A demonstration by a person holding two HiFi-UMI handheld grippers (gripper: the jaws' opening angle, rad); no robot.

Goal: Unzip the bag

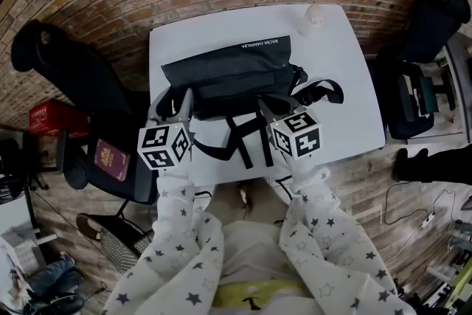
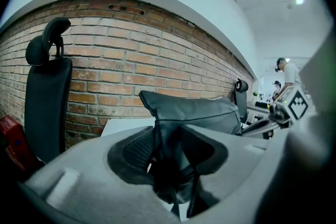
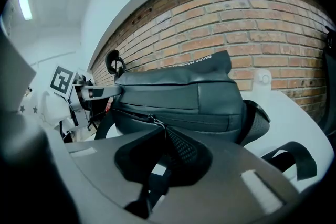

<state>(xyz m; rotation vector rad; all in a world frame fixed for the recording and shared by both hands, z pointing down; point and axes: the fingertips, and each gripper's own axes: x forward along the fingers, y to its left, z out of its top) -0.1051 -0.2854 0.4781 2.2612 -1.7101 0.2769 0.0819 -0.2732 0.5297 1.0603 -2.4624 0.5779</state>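
Risk: pull (image 3: 153,121) slipping from right gripper (image 3: 159,129), nearly shut, seemingly pinching it; bag (image 1: 236,74) dragging across table (image 1: 346,70) if left gripper (image 2: 167,140), which we are clamping on its end, loosens.

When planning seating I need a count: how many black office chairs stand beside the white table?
2. One black office chair stands left of the white table; the other stands right of it. Others may lie hidden beyond the picture's edges.
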